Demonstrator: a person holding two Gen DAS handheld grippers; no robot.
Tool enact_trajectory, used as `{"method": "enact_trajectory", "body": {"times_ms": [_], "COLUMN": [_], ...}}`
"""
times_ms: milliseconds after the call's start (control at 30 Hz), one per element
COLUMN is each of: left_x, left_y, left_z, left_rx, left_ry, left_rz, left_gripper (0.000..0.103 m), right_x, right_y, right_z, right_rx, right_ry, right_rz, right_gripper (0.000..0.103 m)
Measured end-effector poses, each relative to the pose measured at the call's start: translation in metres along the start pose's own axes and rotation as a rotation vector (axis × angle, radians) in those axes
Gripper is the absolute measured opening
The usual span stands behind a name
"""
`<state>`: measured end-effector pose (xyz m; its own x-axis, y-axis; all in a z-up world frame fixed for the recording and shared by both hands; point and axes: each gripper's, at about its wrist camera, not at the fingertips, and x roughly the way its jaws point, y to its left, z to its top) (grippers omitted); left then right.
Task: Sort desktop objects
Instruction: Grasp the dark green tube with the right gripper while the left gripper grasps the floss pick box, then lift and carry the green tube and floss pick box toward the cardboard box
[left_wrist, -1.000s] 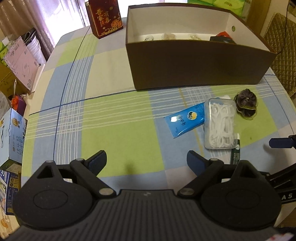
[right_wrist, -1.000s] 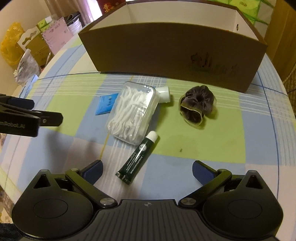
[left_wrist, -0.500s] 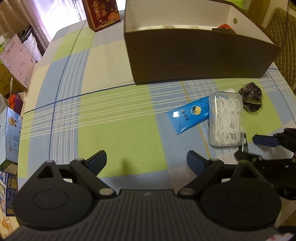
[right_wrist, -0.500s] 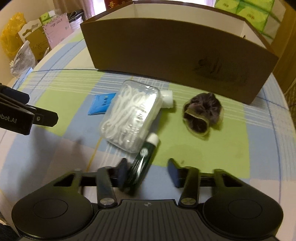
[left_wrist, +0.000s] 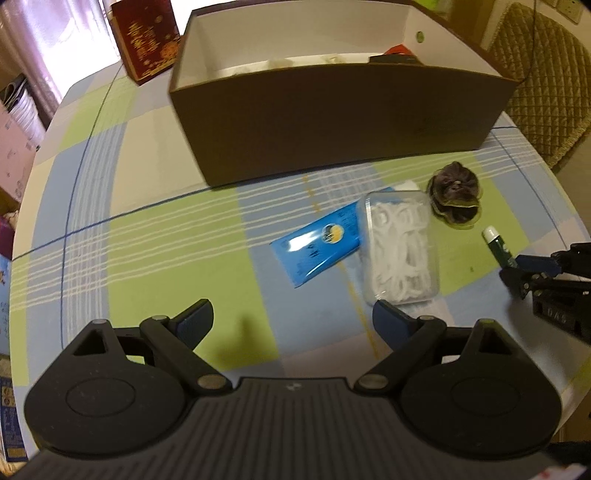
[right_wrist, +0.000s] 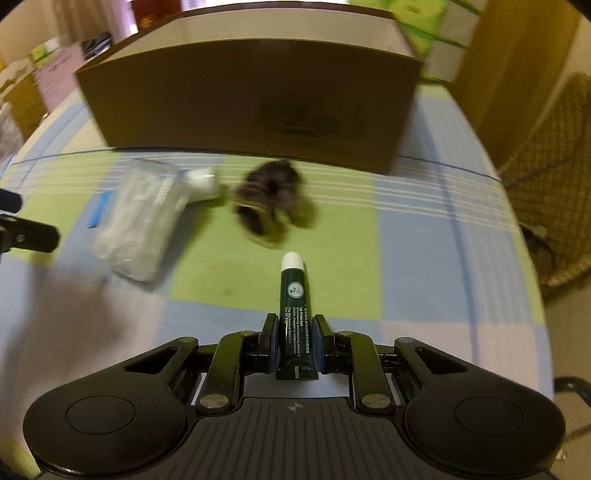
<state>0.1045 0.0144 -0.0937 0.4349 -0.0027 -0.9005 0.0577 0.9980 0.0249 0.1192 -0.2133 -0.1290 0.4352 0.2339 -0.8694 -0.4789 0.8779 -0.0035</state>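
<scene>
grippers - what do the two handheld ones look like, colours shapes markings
Both match: the left gripper and right gripper are matte black plastic, with a ribbed plate at the centre, a round disc housing on each side, silver pivot pins on jointed linkage arms, and dark blue pads on the fingers. No hand, sleeve or cable shows.

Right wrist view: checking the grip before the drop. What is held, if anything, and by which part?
The right gripper is shut on the dark green tube with a white cap, clamping its lower body near the crimped end. The left gripper holds nothing.
</scene>
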Motion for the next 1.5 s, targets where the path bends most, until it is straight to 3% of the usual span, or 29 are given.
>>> {"method": "enact_trajectory", "body": {"times_ms": [400, 700, 800, 900, 967, 1033, 1100, 1300, 1500], "left_x": [0.01, 0.035, 0.047, 0.057, 0.06, 0.058, 0.055, 0.045, 0.037], "left_y": [-0.034, -0.062, -0.069, -0.074, -0.076, -0.079, -0.081, -0.084, -0.067], "left_z": [0.011, 0.026, 0.029, 0.031, 0.03, 0.028, 0.025, 0.001, -0.024], "left_rx": [0.059, 0.084, 0.093, 0.102, 0.095, 0.109, 0.114, 0.09, -0.021], "left_ry": [-0.039, -0.069, -0.057, -0.046, -0.046, -0.058, -0.045, 0.028, 0.078], "left_rz": [-0.08, -0.051, -0.02, -0.009, -0.015, -0.003, -0.008, 0.048, 0.112], "left_gripper": [0.091, 0.088, 0.083, 0.072, 0.059, 0.055, 0.053, 0.053, 0.053], "right_x": [-0.013, -0.017, -0.015, -0.015, -0.015, -0.017, -0.017, -0.016, -0.009], "right_y": [-0.066, -0.073, -0.076, -0.078, -0.08, -0.085, -0.09, -0.096, -0.092], "right_z": [-0.006, -0.011, -0.011, -0.012, -0.014, -0.016, -0.018, -0.018, -0.014], "right_rx": [0.134, 0.127, 0.134, 0.119, 0.119, 0.142, 0.162, 0.113, 0.027], "right_ry": [0.003, -0.009, -0.011, -0.014, -0.019, -0.03, -0.038, -0.067, -0.095], "right_rz": [-0.093, -0.082, -0.071, -0.059, -0.044, -0.013, 0.007, 0.039, 0.049], "right_gripper": [0.016, 0.016, 0.016, 0.017, 0.021, 0.039, 0.047, 0.047, 0.047]}}
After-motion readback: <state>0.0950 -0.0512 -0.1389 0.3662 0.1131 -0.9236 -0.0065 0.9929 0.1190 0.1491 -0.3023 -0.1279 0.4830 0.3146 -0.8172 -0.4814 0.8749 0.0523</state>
